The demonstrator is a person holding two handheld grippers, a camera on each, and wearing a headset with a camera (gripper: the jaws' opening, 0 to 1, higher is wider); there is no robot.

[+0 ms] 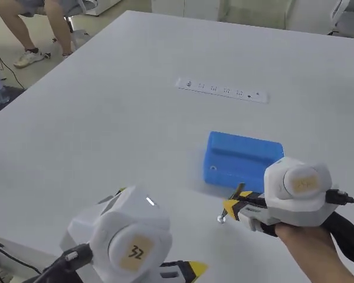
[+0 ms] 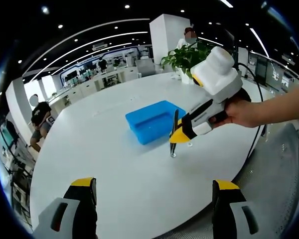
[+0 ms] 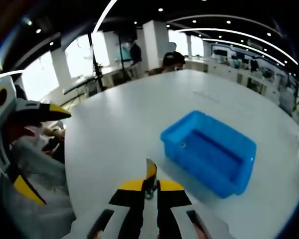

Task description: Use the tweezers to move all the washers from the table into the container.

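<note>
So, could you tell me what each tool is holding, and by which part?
The right tool clamps the thin dark metal tweezers about mid-length, tips pointing down toward the white table. The left tool is open and empty.

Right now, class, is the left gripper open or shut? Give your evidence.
Open: the left gripper has its jaws far apart, with bare table between them.

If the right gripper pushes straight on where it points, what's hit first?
Likely the table, just under the tweezers' tip. The right gripper points down at bare top beside the blue container, not into it; depth is unclear.
</note>
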